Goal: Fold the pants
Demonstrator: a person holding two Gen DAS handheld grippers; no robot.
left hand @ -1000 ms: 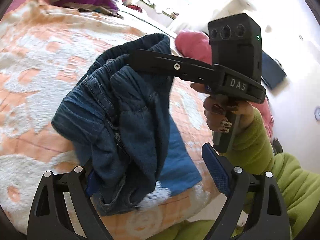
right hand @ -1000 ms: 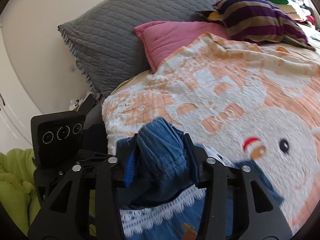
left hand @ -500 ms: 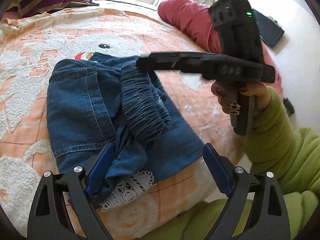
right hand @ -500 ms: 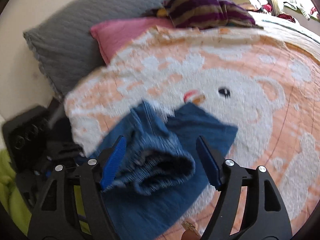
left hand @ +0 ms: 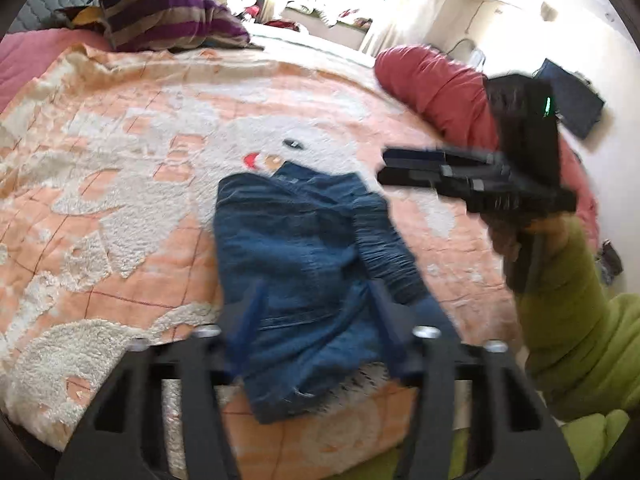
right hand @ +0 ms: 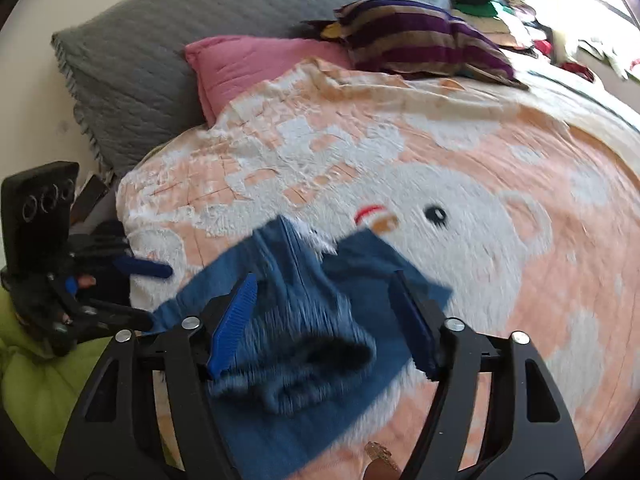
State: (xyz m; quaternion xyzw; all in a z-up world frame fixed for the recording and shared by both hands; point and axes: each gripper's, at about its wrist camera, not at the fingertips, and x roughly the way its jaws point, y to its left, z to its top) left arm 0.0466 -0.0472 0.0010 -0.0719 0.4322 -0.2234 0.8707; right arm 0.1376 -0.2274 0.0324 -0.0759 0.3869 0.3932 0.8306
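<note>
Lifted a second ago, the pants (left hand: 304, 280) now lie bunched on the bed (left hand: 120, 200). Both my tongs have just been closing: the left tongs (left hand: 320, 320) part-open above them, the right tongs (right hand: 324, 320) part-open around the waistband fold, gripping nothing.

Left gripper (left hand: 320, 320) angled down, jaws just closing in, blurred, pads not visibly pinching anything. Right gripper (right hand: 324, 320) angled down too, jaws part open and just narrowing, blue pads (right hand: 234, 320) not clamped. A hand (left hand: 516, 236) in a green sleeve (left hand: 568, 304) holds the right gripper's handle.
</note>
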